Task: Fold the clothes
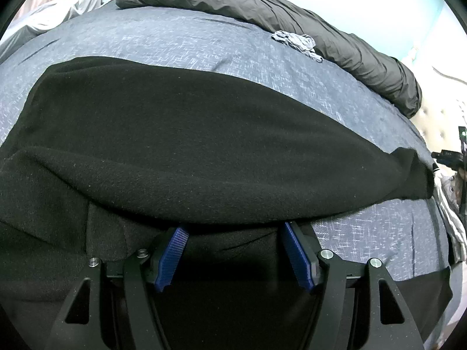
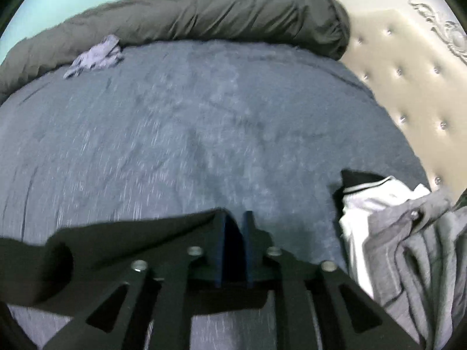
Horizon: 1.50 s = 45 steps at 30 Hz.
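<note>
We're over the bed (image 1: 181, 40) now, its blue-grey speckled cover spread wide, and the black garment (image 1: 175, 145) lies across the near part of it, bunched into a thick fold right ahead of our left tongs (image 1: 233, 230). Those left tongs stand wide, blue ribbed pads (image 1: 172, 256) spread to either side, their tips tucked under the edge of that fold, nothing pinched between them. On our right wrist view the picture is smeared, but the right tongs (image 2: 235, 214) show a narrow gap between the two blue pads; a corner of the black garment (image 2: 131, 233) lies against the left pad, though we cannot tell whether any cloth sits inside the gap. Off to the right of that view, a pile of clothes (image 2: 402, 233), white and grey, rests near the tufted headboard (image 2: 408, 67). Along the far edge runs a rolled dark grey duvet (image 2: 204, 14), with a small crumpled light cloth (image 2: 96, 55) just beside it.
</note>
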Motion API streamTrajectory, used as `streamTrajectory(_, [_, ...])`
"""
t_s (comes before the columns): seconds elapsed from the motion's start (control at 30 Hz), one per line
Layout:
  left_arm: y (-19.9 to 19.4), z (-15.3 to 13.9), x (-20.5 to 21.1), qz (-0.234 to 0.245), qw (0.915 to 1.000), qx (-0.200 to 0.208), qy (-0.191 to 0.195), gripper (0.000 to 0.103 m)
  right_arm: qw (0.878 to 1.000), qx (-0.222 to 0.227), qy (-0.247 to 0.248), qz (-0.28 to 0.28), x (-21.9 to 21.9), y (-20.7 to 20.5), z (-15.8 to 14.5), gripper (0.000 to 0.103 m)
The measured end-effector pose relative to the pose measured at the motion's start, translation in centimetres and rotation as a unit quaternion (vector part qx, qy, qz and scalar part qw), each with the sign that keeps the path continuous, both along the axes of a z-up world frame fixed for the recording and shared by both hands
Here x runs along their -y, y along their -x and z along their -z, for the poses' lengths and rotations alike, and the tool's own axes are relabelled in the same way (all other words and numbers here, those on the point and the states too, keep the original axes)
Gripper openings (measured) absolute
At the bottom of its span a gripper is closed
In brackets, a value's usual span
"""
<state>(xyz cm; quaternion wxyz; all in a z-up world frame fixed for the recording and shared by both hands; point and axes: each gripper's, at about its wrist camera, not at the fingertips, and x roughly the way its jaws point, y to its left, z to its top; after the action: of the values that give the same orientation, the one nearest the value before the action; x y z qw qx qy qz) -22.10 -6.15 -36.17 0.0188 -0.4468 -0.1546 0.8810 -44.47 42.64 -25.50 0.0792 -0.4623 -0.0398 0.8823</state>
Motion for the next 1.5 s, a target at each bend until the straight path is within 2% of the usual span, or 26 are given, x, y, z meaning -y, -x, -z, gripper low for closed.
streamTrajectory(0.07, [0.0, 0.0, 0.0, 0.000, 1.0000, 0.000, 0.001, 0.069, 1.000, -0.012, 0.010, 0.006, -1.0, -0.6, -0.1, 0.052])
streamTrajectory(0.23, [0.1, 0.0, -0.1, 0.000, 1.0000, -0.001, 0.001, 0.069, 0.995, -0.025, 0.082, 0.051, -4.9, -3.5, 1.4, 0.053])
streamTrajectory(0.43, [0.1, 0.0, -0.2, 0.000, 1.0000, -0.001, 0.003, 0.069, 0.979, -0.004, 0.172, 0.105, -8.1, -7.5, 5.8, 0.053])
streamTrajectory(0.53, [0.1, 0.0, -0.3, 0.001, 1.0000, -0.001, 0.006, 0.069, 0.971, -0.021, 0.210, 0.112, -8.7, -8.6, 6.6, 0.053])
streamTrajectory(0.6, [0.1, 0.0, -0.3, 0.001, 1.0000, -0.001, 0.007, 0.069, 0.969, -0.030, 0.227, 0.097, -8.4, -8.9, 6.7, 0.053])
streamTrajectory(0.7, [0.0, 0.0, -0.2, 0.001, 1.0000, -0.001, 0.007, 0.069, 0.970, -0.022, 0.232, 0.073, -7.3, -8.6, 7.0, 0.050])
streamTrajectory(0.73, [0.0, 0.0, -0.2, 0.002, 1.0000, -0.001, 0.007, 0.069, 0.971, -0.016, 0.230, 0.066, -6.9, -8.6, 7.2, 0.045])
streamTrajectory(0.8, [0.0, 0.0, -0.2, 0.002, 1.0000, -0.001, 0.006, 0.069, 0.974, -0.004, 0.219, 0.056, -6.0, -8.3, 7.7, 0.029])
streamTrajectory(0.9, [0.0, 0.0, -0.1, 0.002, 1.0000, -0.001, 0.007, 0.069, 0.976, -0.001, 0.211, 0.047, -5.4, -8.1, 7.7, 0.014])
streamTrajectory(1.07, [-0.1, 0.0, -0.1, 0.004, 1.0000, -0.001, 0.006, 0.069, 0.981, -0.013, 0.188, 0.042, -5.4, -7.5, 5.4, 0.010])
streamTrajectory(1.3, [-0.1, -0.2, -0.1, 0.010, 0.9999, -0.003, 0.002, 0.069, 0.977, -0.027, 0.196, 0.078, -9.1, -8.2, 2.4, 0.009])
streamTrajectory(1.5, [-0.3, -0.5, 0.0, 0.010, 0.9999, -0.004, -0.004, 0.069, 0.982, 0.042, 0.160, 0.091, -9.6, -9.5, 7.0, 0.009])
